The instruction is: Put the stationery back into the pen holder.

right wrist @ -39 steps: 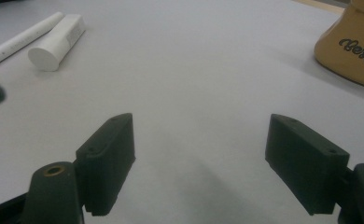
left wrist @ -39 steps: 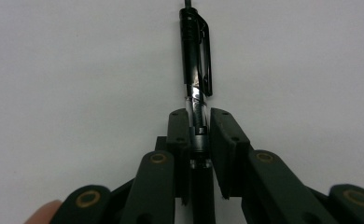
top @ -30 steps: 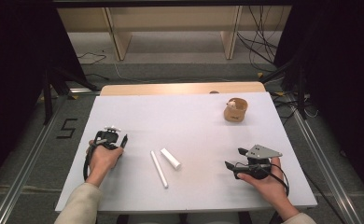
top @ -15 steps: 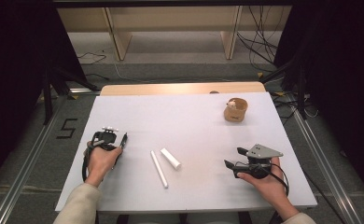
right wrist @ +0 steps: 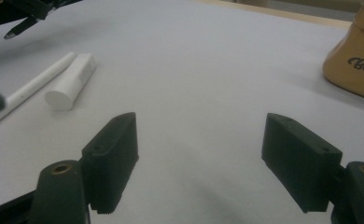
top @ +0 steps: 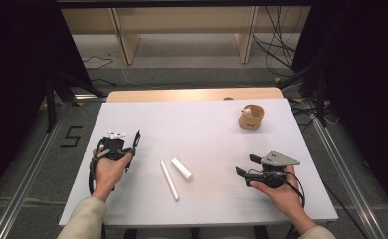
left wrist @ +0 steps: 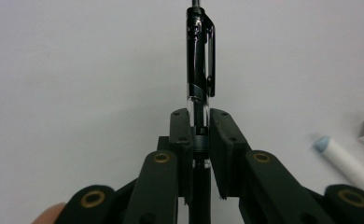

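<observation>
My left gripper (top: 130, 144) rests at the table's left side, shut on a black pen (top: 137, 139) with a metal clip. In the left gripper view the pen (left wrist: 199, 60) sticks straight out past the pinched pads (left wrist: 182, 128). A long white marker (top: 169, 180) and a short white cap (top: 181, 169) lie side by side in the middle of the white table (top: 197, 127). My right gripper (top: 245, 165) sits at the right, open, jaws pointing left toward them with nothing between; its pads (right wrist: 112, 151) stand wide apart above bare table.
A tan cup-shaped holder (top: 251, 117) stands at the far right of the table; the right gripper view has it (right wrist: 357, 56) at the upper right. Beyond the wooden far edge (top: 192, 94) lie floor and cables. Dark curtains flank both sides.
</observation>
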{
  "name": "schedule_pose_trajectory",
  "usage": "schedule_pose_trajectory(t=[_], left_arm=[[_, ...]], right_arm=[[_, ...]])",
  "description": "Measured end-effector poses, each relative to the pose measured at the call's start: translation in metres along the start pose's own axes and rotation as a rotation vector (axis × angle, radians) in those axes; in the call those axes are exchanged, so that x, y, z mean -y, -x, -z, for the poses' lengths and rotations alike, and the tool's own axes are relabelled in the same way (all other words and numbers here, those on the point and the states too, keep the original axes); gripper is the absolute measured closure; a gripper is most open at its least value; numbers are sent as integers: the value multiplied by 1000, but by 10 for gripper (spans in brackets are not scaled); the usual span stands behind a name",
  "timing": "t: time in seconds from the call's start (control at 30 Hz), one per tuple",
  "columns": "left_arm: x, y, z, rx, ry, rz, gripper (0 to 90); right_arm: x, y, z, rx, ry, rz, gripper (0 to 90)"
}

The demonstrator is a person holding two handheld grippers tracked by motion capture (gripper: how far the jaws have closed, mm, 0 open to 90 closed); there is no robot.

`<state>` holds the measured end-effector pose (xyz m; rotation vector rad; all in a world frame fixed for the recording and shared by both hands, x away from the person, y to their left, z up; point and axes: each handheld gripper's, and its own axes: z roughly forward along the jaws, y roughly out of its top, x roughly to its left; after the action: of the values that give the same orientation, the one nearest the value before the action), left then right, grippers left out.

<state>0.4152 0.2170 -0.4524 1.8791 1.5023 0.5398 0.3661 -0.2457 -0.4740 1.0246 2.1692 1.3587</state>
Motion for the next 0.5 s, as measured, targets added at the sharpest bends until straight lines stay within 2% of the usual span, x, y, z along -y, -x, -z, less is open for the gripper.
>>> schedule_pose_trajectory(t=[0.03, 0.17, 0.33, 0.47, 0.5], left_arm=[[0, 0, 0, 0, 0, 0, 797], [-2, 13, 1, 33, 62, -7, 797], [-4, 31, 2, 63, 102, -51, 797], [-7, 46, 1, 101, 125, -63, 797], [-8, 55, 1, 117, 130, -80, 797]], right_arm=[[0, 0, 0, 0, 0, 0, 271], [-2, -3, -3, -12, 10, -12, 271], [-8, -7, -10, -30, 33, -13, 275], [-13, -10, -17, -40, 48, -16, 277], [-14, -11, -19, -41, 49, -18, 277]])
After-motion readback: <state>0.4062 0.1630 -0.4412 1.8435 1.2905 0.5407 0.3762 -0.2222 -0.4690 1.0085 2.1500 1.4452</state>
